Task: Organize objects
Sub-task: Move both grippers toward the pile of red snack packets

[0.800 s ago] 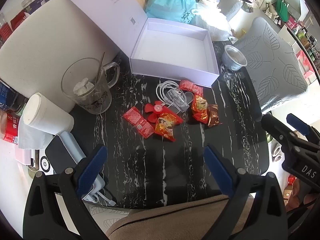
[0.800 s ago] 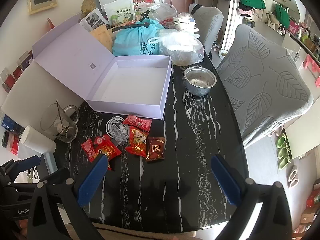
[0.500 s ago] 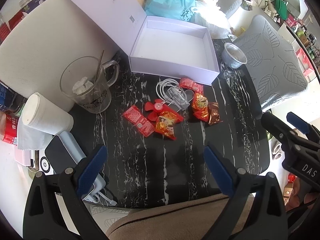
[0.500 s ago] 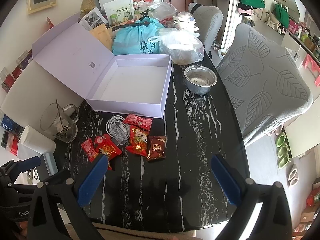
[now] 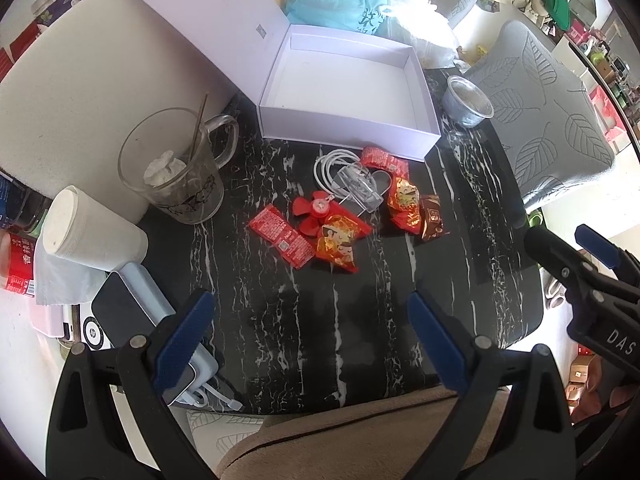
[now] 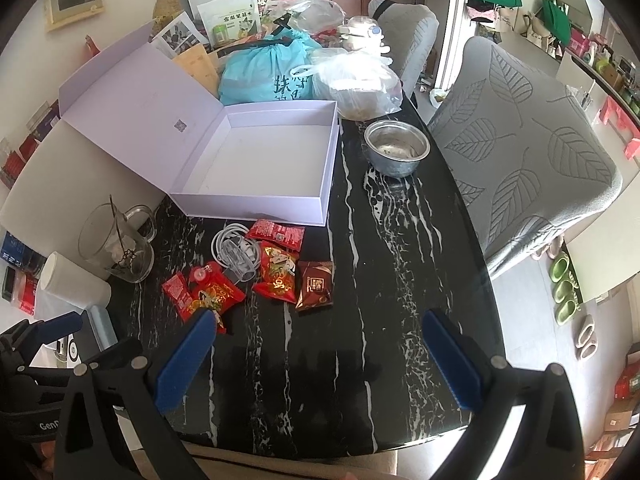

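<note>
An open pale-lilac box [image 5: 344,76] [image 6: 260,160] with its lid folded back rests on the black marbled table [image 5: 332,320] [image 6: 360,340], nothing inside. In front of it lies a cluster: red snack packets [image 5: 280,236] [image 6: 276,274], a brown packet [image 5: 432,216] [image 6: 315,285], a small red fan [image 5: 314,210], a coiled white cable [image 5: 332,162] [image 6: 228,240] and a clear plastic piece [image 5: 360,192]. My left gripper [image 5: 310,340] hovers open above the table's near edge, short of the cluster. My right gripper [image 6: 320,356] is open too, to the right of the packets.
A glass mug [image 5: 176,168] with a stick, a paper roll [image 5: 88,232] and a phone [image 5: 124,316] crowd the left. A steel bowl [image 6: 396,148] stands right of the box. Bags [image 6: 272,72] fill the back. A grey chair [image 6: 528,152] is at the right edge.
Both views have shifted only slightly; the cluster sits a touch higher in the left wrist view. Nothing on the table has moved and both grippers stay open.
</note>
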Demonstrator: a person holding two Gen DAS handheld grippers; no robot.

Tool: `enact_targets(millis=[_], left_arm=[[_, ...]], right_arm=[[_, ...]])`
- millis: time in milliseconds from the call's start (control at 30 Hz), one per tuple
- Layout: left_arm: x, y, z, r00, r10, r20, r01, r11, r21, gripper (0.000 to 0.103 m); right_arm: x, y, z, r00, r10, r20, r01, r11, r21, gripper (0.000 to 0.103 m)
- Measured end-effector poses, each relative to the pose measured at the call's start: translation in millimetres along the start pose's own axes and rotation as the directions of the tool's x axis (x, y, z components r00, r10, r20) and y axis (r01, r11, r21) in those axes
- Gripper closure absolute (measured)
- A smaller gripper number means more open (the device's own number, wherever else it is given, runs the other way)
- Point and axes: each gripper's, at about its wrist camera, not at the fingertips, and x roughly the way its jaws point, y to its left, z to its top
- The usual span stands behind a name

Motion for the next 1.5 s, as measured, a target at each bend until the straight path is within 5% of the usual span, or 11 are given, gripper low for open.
enact_targets(millis=[733,800,833,1167,1500], left_arm=[[-3,1,2,0.999,0.016,0.027,-0.013,0.994,-0.111,0.005],[-1,2,3,0.998,0.031,0.062,-0.018,0.98,-0.2,0.005],[0,2,3,0.994,0.043,0.096,-0.011,0.951,-0.31,0.005],[24,16,0,0.991,0.035,0.132,0.021,0.915,-0.402,0.005],[51,16,5,0.99,0.029,0.139,0.029,0.917,-0.398,0.005]], right_arm=[[8,3,7,0.998,0.057,-0.031,-0.058,0.997,-0.046,0.0],[13,2,9,0.997,0.064,-0.033,-0.066,0.996,-0.058,0.0],[16,5,10,0.999,0.05,-0.012,-0.05,0.999,-0.004,0.0],[58,10,7,0.996,0.085,-0.04,-0.087,0.995,-0.046,0.0],[101,6,2,0.995,0.071,-0.076,-0.075,0.996,-0.049,0.002]])
